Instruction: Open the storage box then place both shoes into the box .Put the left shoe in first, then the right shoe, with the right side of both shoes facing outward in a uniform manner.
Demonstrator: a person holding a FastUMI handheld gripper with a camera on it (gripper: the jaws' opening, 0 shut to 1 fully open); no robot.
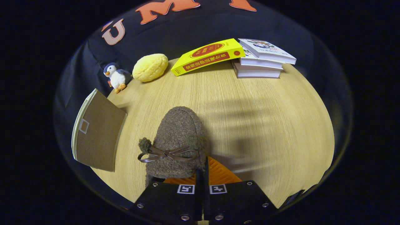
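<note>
A brown fuzzy shoe (179, 137) with a thin leather bow and a pompom points its toe away from me, over the wooden table (265, 118). My gripper (202, 170) is shut on the shoe's rear rim, with the fingers almost touching each other. The part of the shoe behind the fingers is hidden. The storage box (97, 132) stands to the left of the shoe at the table's left edge. It shows a brown panel with a pale rim and a small square mark. I cannot tell whether it is open.
Along the far edge of the table sit a small penguin plush (116, 77), a yellow bun-shaped toy (150, 67), a yellow book (207, 56) leaning on a stack of white books (261, 61). Bare wood lies to the right of the shoe.
</note>
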